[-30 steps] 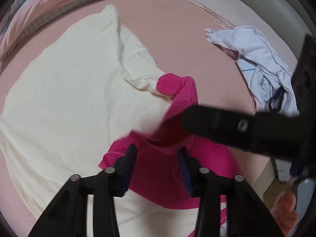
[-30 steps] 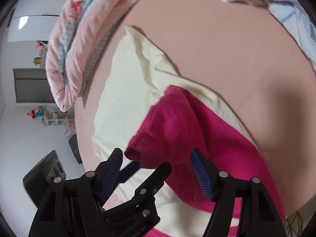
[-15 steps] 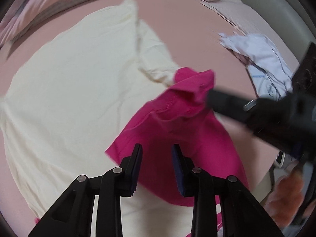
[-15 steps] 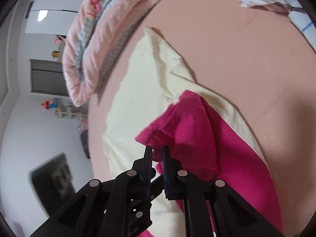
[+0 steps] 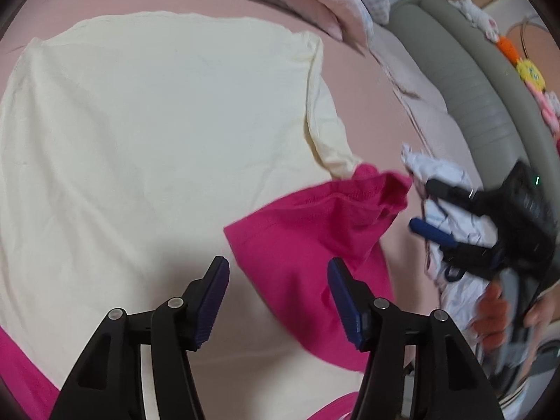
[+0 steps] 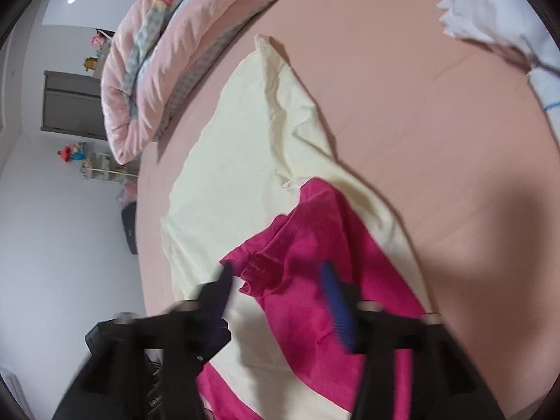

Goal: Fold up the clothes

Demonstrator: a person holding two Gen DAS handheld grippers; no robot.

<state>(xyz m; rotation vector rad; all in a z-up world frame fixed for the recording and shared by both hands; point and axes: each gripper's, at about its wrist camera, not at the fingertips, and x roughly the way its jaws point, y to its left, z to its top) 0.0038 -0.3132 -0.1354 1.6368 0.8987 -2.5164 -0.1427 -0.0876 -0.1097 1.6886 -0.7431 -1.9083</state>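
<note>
A cream garment [image 5: 157, 133] lies spread flat on the pink bed sheet [image 6: 437, 140], and a magenta garment [image 5: 315, 245] rests on top of its near right part, one sleeve-like end bunched up and folded toward the cream sleeve [image 5: 325, 133].

The left claw [image 5: 278, 301] hangs just above the magenta cloth with its blue pads [image 5: 344, 311] well apart. Its jaws have just been opening, and the pads press on nothing: the magenta fabric shows between them but lies loose beneath, released.

The right claw [image 6: 280, 301] is also spread wide over the ribbed magenta edge. Its jaws have just been opening too; the picture is blurred there, so whether the left pad brushes the cloth is hard to say, but the fabric appears to lie free between the pads rather than pinched. In the left wrist view the same right claw [image 5: 425, 206] shows at the right edge, jaws parted, held by a person's hand [image 5: 497, 311], just beside the bunched magenta end.

Beyond it a crumpled white garment [image 5: 451, 189] lies on the sheet, well apart from the cream one. A rolled pink quilt [image 6: 182, 28] runs along the far side of the bed, and a grey padded headboard [image 5: 465, 80] curves past it.
</note>
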